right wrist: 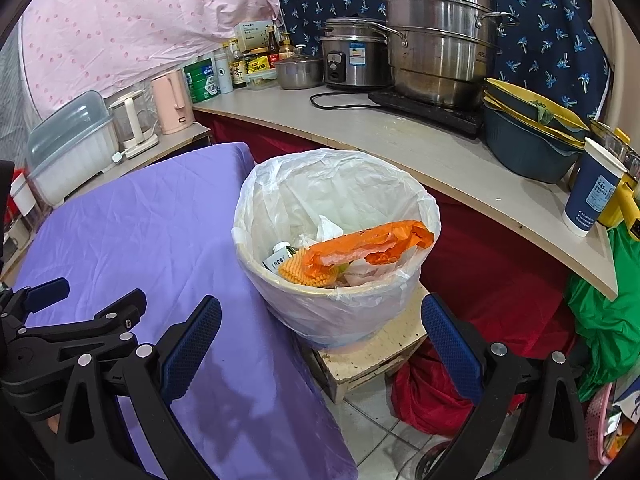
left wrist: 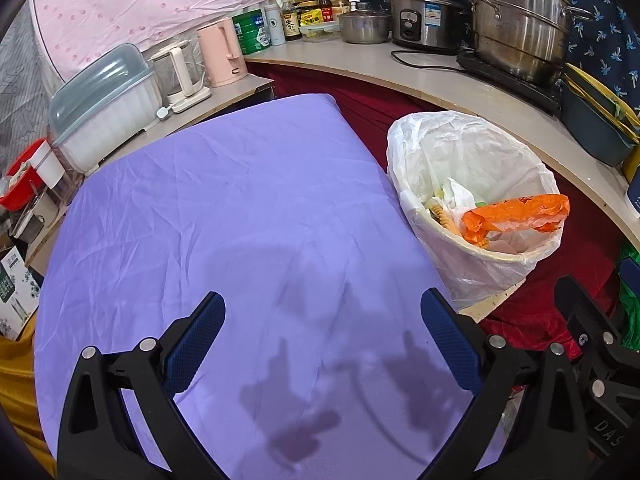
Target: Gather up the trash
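A trash bin (left wrist: 492, 268) lined with a white plastic bag stands to the right of the purple-covered table (left wrist: 224, 208). Inside lie an orange plastic wrapper (left wrist: 516, 214), crumpled white paper and a yellow ridged item. The right wrist view shows the same bin (right wrist: 332, 312) on a low wooden stool (right wrist: 380, 354), with the orange wrapper (right wrist: 368, 246) across its top. My left gripper (left wrist: 322, 320) is open over the bare purple cloth, holding nothing. My right gripper (right wrist: 320, 322) is open in front of the bin, empty too. The left gripper (right wrist: 60, 312) shows at the left edge of the right wrist view.
A curved counter (right wrist: 400, 148) behind the bin carries steel pots (right wrist: 440, 40), a rice cooker (right wrist: 352, 60), bottles, stacked bowls (right wrist: 532, 136) and a paper cup (right wrist: 592, 192). A pink kettle (left wrist: 222, 52) and a lidded container (left wrist: 108, 100) stand beyond the table. Red cloth (right wrist: 480, 264) hangs below the counter.
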`<state>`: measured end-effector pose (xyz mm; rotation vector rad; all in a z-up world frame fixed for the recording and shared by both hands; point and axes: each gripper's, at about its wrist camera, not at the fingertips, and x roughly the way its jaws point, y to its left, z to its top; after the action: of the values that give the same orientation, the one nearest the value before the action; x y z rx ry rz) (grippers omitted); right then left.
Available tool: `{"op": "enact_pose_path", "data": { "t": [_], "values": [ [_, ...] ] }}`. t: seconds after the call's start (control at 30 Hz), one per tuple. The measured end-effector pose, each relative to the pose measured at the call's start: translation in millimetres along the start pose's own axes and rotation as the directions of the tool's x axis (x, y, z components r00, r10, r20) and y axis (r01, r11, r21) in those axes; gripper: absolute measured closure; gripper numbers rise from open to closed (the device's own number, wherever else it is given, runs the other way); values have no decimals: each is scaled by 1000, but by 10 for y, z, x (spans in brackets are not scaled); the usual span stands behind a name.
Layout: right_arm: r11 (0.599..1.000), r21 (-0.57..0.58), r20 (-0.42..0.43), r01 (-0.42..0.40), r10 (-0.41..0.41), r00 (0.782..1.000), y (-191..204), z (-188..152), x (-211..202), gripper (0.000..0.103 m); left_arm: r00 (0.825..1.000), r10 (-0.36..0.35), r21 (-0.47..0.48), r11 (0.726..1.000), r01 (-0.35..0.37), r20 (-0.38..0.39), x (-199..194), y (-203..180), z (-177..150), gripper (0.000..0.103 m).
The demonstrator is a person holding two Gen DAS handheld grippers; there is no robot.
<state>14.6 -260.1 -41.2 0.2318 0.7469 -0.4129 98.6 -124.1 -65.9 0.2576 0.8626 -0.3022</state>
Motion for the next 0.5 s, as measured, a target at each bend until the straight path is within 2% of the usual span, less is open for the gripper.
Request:
{"op": "enact_pose_path", "data": {
  "t": [0.5],
  "values": [
    [1000,-3,0,0,0,1000,-20,4,24,6,1000,5,1,1000,-5,2,-2,0,4,9]
  ]
}}
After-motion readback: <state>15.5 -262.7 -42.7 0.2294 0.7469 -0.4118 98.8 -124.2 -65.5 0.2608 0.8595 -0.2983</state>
